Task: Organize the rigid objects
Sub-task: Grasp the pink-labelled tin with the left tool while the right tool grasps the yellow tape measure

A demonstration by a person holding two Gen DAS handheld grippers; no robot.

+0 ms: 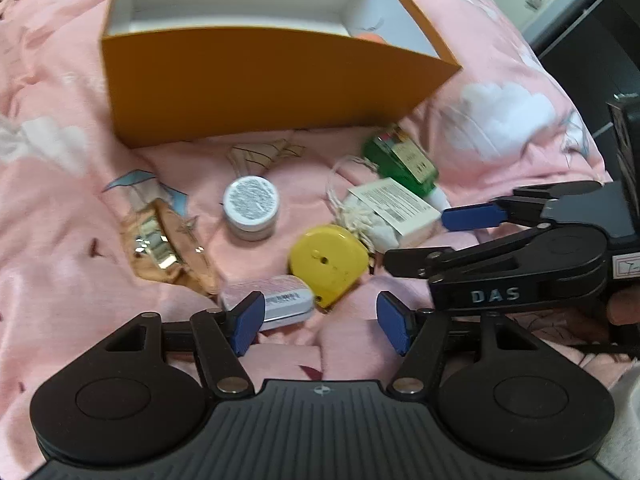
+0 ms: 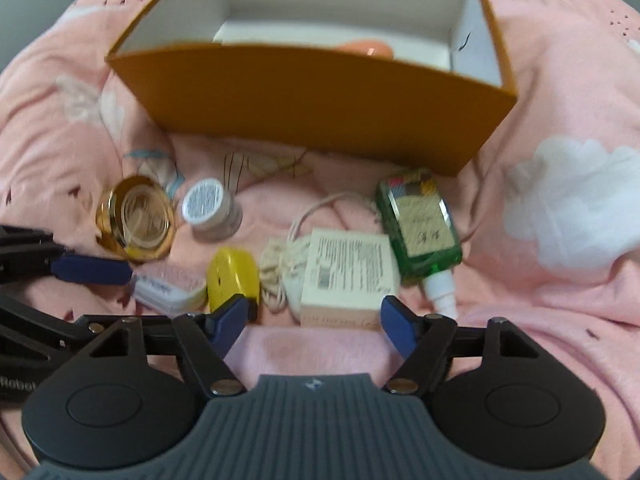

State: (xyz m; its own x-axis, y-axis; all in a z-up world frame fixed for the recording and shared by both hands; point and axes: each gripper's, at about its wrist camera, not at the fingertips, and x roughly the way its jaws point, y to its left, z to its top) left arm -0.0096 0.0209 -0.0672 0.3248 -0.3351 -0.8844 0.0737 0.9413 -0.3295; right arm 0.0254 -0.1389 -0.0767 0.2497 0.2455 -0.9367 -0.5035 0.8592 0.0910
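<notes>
Nearest the lens, the left gripper (image 1: 320, 322) stands wide with nothing between its blue pads, hovering just above a small white tin (image 1: 280, 300) and a yellow tape measure (image 1: 329, 266). Likewise the right gripper (image 2: 314, 320) is spread wide and holds nothing, poised over a white printed carton (image 2: 347, 276) that touches a coiled cream cord (image 2: 280, 268). Around them on the pink bedspread (image 2: 560, 300) lie a green glass bottle (image 2: 420, 224) with a white cap, a round white-lidded jar (image 1: 251, 208) and a gold compact (image 2: 138, 220). Behind these sits an orange box (image 1: 256, 88) with white inner walls, open at the top; something peach-coloured (image 2: 378, 48) shows inside, too blurred to tell.
</notes>
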